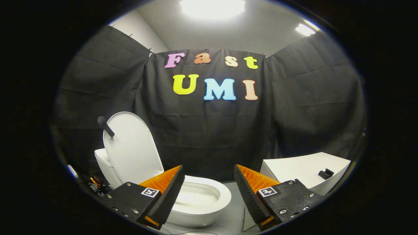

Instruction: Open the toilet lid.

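A white toilet [199,202] stands on the floor just ahead of my left finger. Its lid [130,148] is raised upright and leans back against the tank [103,160]. A small dark handle [105,125] sticks out near the lid's top left edge. The bowl and seat ring lie exposed. My gripper [209,186] is open, its two fingers set wide apart with nothing between them. It sits back from the toilet, not touching the lid or the bowl; the left finger hides part of the bowl's near rim.
A white box-like cabinet [303,169] with a small dark clip [326,173] on top stands beyond my right finger. Some cables and small items [94,186] lie on the floor left of the toilet. Grey floor [232,218] runs between toilet and cabinet.
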